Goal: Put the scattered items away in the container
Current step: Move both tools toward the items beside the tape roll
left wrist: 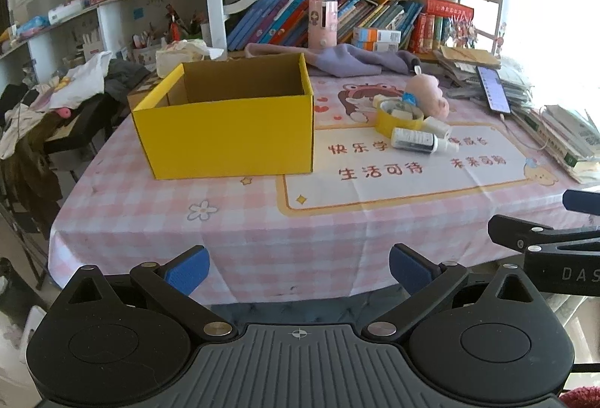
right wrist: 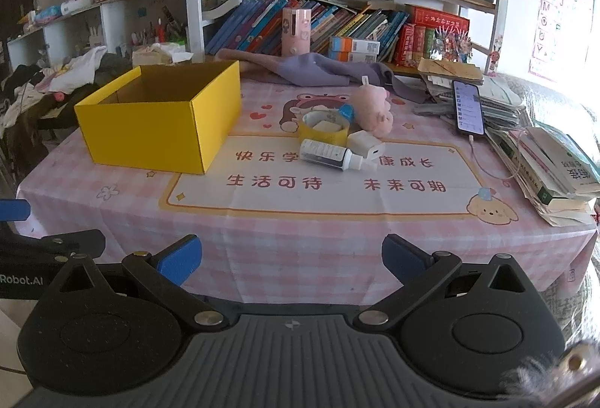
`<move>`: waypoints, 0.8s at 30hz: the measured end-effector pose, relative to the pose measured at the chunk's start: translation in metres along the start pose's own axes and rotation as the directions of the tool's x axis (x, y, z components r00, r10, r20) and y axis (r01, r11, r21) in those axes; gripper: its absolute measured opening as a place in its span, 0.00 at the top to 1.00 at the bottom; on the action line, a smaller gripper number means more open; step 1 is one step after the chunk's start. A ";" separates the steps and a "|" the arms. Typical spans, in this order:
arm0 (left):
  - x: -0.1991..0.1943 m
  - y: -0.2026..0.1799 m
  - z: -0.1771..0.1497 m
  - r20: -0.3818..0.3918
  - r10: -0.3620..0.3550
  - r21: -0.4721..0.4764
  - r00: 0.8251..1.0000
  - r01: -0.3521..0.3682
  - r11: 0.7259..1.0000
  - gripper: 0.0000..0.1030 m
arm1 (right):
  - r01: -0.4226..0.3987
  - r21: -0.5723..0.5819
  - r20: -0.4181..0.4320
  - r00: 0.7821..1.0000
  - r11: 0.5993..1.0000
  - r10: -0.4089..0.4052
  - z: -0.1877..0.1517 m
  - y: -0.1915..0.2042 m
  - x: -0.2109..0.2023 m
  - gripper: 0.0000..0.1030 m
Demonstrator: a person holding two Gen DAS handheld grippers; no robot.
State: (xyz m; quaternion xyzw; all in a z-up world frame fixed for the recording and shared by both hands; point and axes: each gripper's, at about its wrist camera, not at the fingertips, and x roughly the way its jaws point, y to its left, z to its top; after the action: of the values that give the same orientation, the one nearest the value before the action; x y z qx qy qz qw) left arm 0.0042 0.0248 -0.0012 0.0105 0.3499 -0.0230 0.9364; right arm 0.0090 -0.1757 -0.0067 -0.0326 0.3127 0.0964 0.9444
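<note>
1. The left gripper [left wrist: 298,271] hangs before the desk's near edge, its blue-padded fingers [left wrist: 187,271] spread wide with nothing between them.
2. The right gripper [right wrist: 292,260] sits level beside it, fingers [right wrist: 180,260] equally wide apart and empty.
3. Both face the desk under a pink checked tablecloth [right wrist: 300,239].
4. The open yellow cardboard box [right wrist: 157,123] stands upright on the desk's left half; its floor is hidden from view.
5. Right of it lies a tight cluster: a yellow tape roll [right wrist: 322,132], a white spray bottle on its side [right wrist: 330,155], a white charger cube [right wrist: 365,143], and a pink plush toy [right wrist: 375,108].
6. A lit smartphone [right wrist: 468,107] leans on stacked books at the right.
</note>
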 end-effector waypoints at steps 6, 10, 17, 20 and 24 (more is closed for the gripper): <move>0.005 -0.004 0.002 -0.007 -0.002 0.005 1.000 0.002 1.000 0.00 | 0.005 0.008 -0.008 1.000 1.000 -0.005 0.001 -0.006 0.005 0.00; 0.009 -0.006 0.003 -0.012 0.004 0.003 1.000 -0.003 1.000 0.00 | 0.000 0.003 -0.021 1.000 1.000 0.000 0.003 -0.008 0.011 0.00; 0.017 -0.011 0.007 -0.024 0.001 0.006 1.000 -0.001 1.000 0.00 | -0.002 0.002 -0.033 0.999 1.000 0.002 0.005 -0.012 0.018 0.00; 0.022 -0.016 0.009 -0.029 -0.006 0.015 1.000 0.007 1.000 0.00 | 0.002 0.007 -0.041 0.999 1.000 -0.001 0.005 -0.016 0.022 0.00; 0.029 -0.022 0.013 -0.034 -0.022 0.025 0.999 0.023 0.999 0.00 | 0.015 0.024 -0.047 0.999 1.000 -0.014 0.007 -0.024 0.029 0.00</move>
State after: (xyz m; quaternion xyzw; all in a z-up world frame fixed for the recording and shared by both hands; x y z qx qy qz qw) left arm 0.0336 0.0009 -0.0104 0.0188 0.3653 -0.0378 0.9300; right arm 0.0406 -0.1940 -0.0182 -0.0258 0.3357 0.0849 0.9378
